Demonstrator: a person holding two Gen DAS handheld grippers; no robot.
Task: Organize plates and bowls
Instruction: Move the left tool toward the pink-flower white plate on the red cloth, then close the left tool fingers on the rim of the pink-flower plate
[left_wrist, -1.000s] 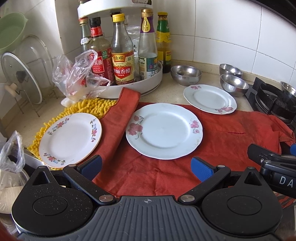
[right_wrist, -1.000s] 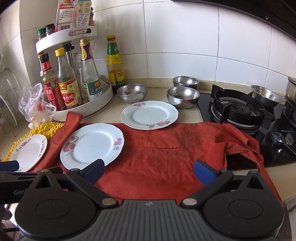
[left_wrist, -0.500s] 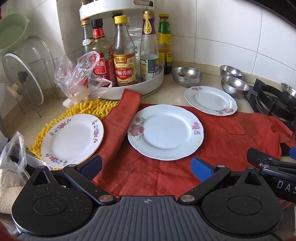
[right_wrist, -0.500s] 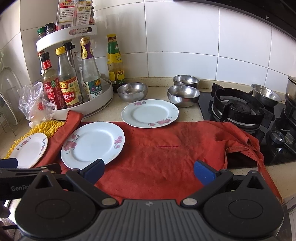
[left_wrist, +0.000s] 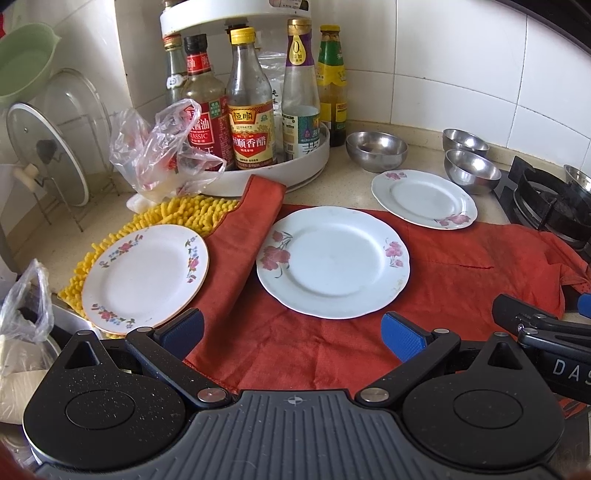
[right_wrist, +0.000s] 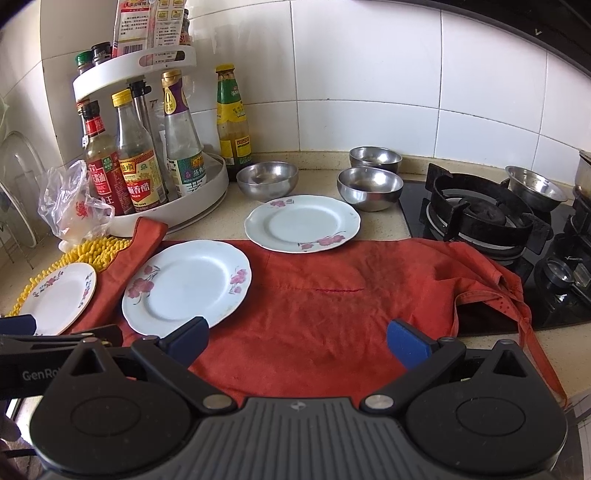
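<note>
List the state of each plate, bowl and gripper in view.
Left gripper: open, empty.
Right gripper: open, empty.
Large white pink-flowered plate: flat on red cloth, unstacked.
Gold-rimmed floral plate: on yellow mat.
Steel bowls: upright, empty, separate.

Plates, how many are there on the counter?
3. One plate sits on the yellow mat at the left, one on the red cloth in the middle, one farther back by the metal bowls. None looks hidden.

Three floral plates (left_wrist: 333, 262) lie flat and apart; four steel bowls (right_wrist: 267, 180) sit upright behind them.
</note>
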